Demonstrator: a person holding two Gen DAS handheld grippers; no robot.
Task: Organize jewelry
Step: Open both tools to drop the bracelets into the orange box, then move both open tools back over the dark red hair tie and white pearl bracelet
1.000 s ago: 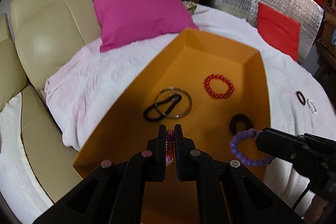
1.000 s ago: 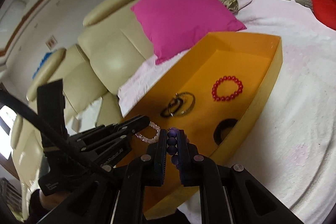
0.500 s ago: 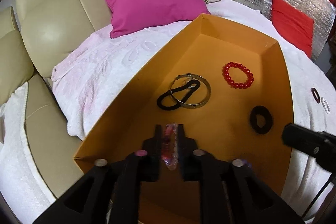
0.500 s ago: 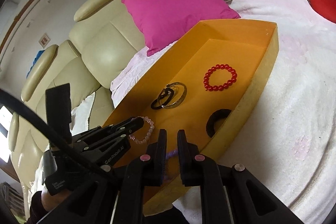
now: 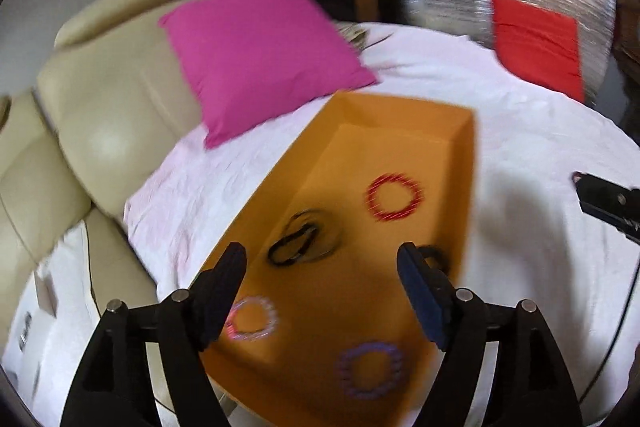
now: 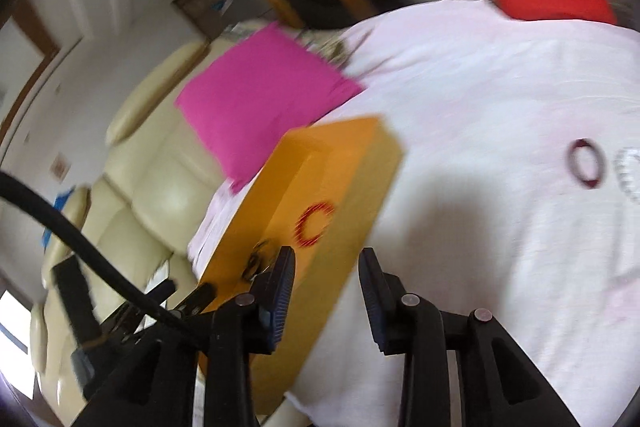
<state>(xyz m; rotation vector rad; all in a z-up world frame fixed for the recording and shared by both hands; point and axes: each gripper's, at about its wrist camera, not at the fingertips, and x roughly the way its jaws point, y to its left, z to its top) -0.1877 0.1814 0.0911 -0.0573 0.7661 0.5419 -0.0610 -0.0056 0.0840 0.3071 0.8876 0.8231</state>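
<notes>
Two bracelets are seen lying loose on the floor of the orange tray (image 5: 468, 187), at its near end: a pale pink beaded bracelet (image 5: 252, 319) and a purple beaded bracelet (image 5: 370, 371). Farther in, a red beaded bracelet (image 5: 394, 197), a black hair tie crossed over a metal bangle (image 5: 298, 243) and another black band (image 5: 434, 255) are found. The left gripper (image 5: 322, 267) is held above the tray with its jaws spreading wide and nothing between them. The right gripper (image 6: 326, 271) is carried over the tray's outer wall toward the white bedspread (image 6: 500, 107); its jaws are parting too, and nothing is pinched.

Two pieces are left outside the tray, well apart from it on the bedspread: a dark ring-shaped band (image 6: 586, 165) and, just beside it, a pale beaded piece (image 6: 630, 171) cut by the frame edge. These are judged to be the next things to collect.

Several slips can be expected from here. Both views are smeared by motion, so a hurried reach could be placed short or wide. Because the two pieces lie so close together, both could be caught at once, or one nudged away. On soft cloth, a fold of bedspread could be pinched with the band. The tray could also be knocked by a gripper returning low over its wall.
</notes>
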